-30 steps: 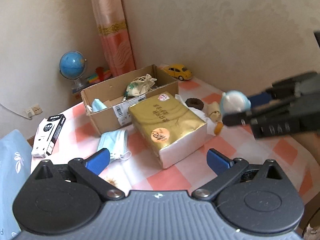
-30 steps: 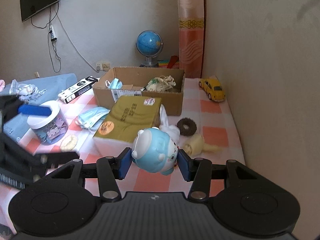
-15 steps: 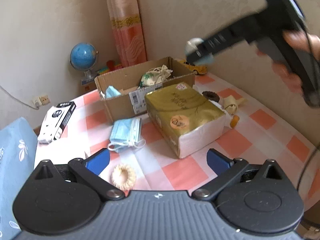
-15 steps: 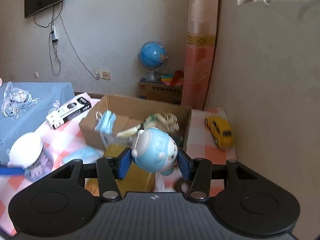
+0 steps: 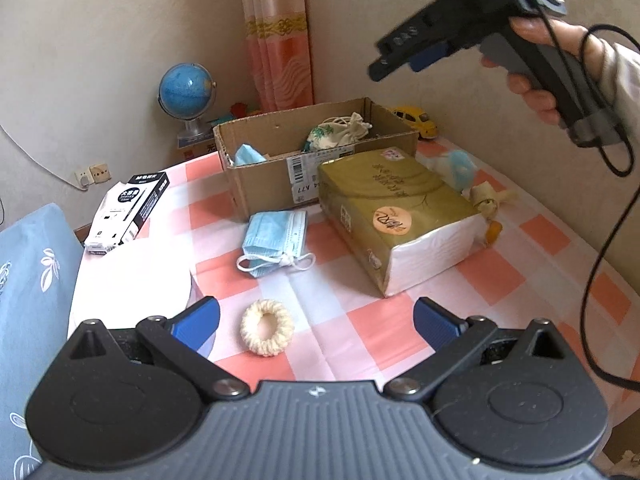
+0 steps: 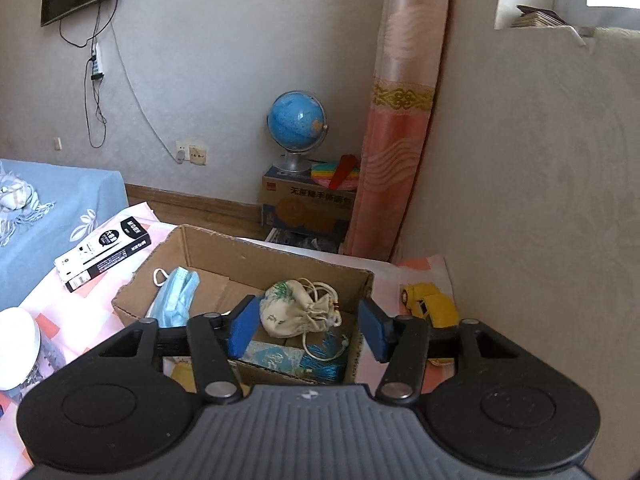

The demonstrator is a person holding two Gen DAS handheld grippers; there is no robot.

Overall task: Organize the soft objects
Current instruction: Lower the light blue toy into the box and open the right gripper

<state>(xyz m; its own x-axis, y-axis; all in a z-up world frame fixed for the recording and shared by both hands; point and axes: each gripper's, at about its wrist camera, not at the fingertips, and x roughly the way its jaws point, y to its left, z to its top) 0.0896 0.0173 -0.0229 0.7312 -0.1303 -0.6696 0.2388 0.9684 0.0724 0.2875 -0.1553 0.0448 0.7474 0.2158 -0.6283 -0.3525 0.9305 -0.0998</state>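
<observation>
Plush toy half hidden behind tissue pack

Matt cardboard box (corrugated); glossy tissue pack.

Pouch and mask in box; tissue pack before box.

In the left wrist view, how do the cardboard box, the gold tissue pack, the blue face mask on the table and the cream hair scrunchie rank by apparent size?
1. cardboard box and gold tissue pack: look alike; the pack is nearer, so unsure.
2. blue face mask
3. cream hair scrunchie
</observation>
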